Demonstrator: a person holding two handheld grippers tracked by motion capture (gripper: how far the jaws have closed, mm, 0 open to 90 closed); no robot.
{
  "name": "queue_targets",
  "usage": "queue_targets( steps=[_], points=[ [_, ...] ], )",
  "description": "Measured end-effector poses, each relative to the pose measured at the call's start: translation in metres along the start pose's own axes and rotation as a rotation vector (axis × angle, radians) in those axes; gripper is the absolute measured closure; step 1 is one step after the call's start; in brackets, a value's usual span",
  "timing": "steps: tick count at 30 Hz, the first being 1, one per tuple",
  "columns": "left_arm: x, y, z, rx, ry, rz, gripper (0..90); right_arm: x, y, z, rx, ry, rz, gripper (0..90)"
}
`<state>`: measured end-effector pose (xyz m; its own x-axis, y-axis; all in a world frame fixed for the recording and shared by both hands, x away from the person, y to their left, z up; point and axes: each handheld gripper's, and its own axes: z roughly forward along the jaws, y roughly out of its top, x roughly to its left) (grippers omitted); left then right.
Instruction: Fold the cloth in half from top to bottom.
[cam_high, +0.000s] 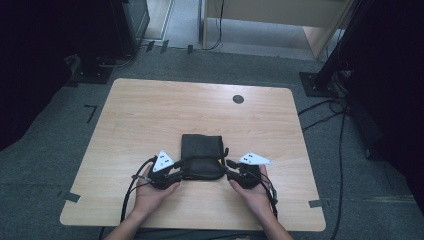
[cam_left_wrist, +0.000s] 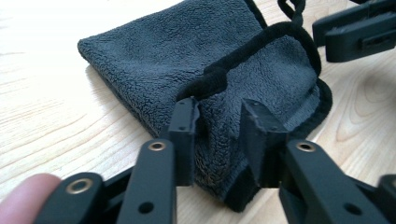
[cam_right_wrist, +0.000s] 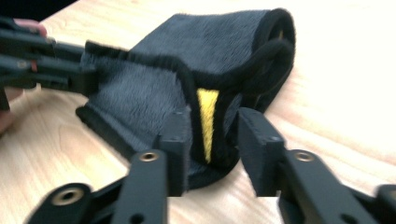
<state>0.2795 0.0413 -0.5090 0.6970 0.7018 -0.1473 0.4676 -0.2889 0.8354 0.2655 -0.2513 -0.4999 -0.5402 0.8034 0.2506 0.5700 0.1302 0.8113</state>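
both hand-held grippers (cam_high: 202, 172) flanking towel (cam_high: 201, 155)

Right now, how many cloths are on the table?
1. A single dark grey folded cloth lies near the middle of the wooden table, toward the person's edge, between the left gripper and right gripper. Nothing suggests another underneath.

The high view is dimly lit, its corners lost in darkness. Tabletop (cam_right_wrist: 355, 70) beyond the right gripper's jaws is overexposed (edges softly blurred there).
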Motion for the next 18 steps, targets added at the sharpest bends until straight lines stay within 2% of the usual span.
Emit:
queue_targets(
  steps=[3,5,6,8,9,12,14,16,18],
  points=[
    [-0.001,0.003,0.002,-0.006,-0.007,0.000,65.7,0.001,0.007,0.005,-0.008,0.015,0.008,50.1],
    [-0.003,0.005,0.001,-0.012,-0.014,0.013,67.6,0.003,0.011,0.012,0.014,0.050,-0.001,44.7],
    [-0.004,0.005,0.001,-0.012,-0.011,0.022,69.2,0.005,0.011,0.016,0.029,0.048,-0.007,44.7],
    [-0.004,0.005,0.001,-0.012,-0.009,0.023,74.1,0.007,0.010,0.022,0.046,0.011,-0.030,51.9],
    [-0.002,0.005,0.000,-0.012,-0.012,0.021,76.4,0.008,0.010,0.024,0.056,-0.004,-0.034,60.9],
    [0.003,0.008,-0.001,-0.026,-0.009,0.008,81.7,0.005,0.011,0.023,0.048,0.002,-0.044,74.4],
    [0.007,0.017,0.001,-0.040,0.005,0.007,84.1,0.003,0.017,0.022,0.035,0.005,-0.048,78.1],
    [0.012,0.030,0.004,-0.067,0.019,0.003,84.9,0.002,0.028,0.025,0.017,-0.017,-0.060,80.0],
    [0.017,0.047,0.011,-0.100,0.060,0.002,85.6,-0.003,0.045,0.032,-0.025,-0.045,-0.049,80.8]
  ],
)
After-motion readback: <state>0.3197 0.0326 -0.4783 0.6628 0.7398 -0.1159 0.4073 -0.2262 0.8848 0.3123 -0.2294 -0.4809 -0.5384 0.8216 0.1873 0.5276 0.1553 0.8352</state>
